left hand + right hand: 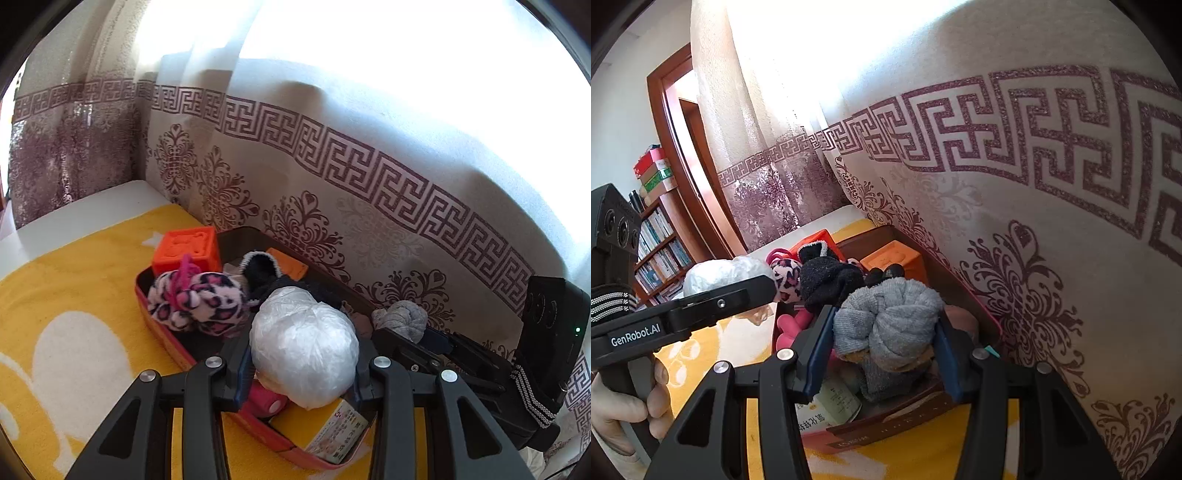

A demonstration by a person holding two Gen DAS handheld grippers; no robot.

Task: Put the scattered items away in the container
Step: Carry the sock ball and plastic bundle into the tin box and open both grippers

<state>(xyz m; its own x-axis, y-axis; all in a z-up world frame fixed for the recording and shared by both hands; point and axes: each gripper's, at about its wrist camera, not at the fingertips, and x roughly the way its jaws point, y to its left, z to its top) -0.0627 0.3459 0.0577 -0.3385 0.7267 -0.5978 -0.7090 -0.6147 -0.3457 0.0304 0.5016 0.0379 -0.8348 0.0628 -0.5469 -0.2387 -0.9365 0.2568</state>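
A red open box (pixel 162 334) lies on a yellow blanket (pixel 74 280) against the curtain. It holds a pink spotted plush (pixel 195 301), a black sock (pixel 266 275), an orange cube (pixel 186 251) and a yellow carton (pixel 325 428). My left gripper (pixel 301 363) is shut on a crumpled white plastic bag (pixel 303 347) above the box. My right gripper (pixel 884 345) is shut on a rolled grey sock (pixel 886 325) over the box's (pixel 886 424) right end; that sock also shows in the left wrist view (pixel 402 319).
A patterned curtain (pixel 332 177) hangs right behind the box. A wooden door frame (pixel 683 166) and a bookshelf (pixel 657 251) stand at the far left of the right wrist view. The blanket extends left of the box.
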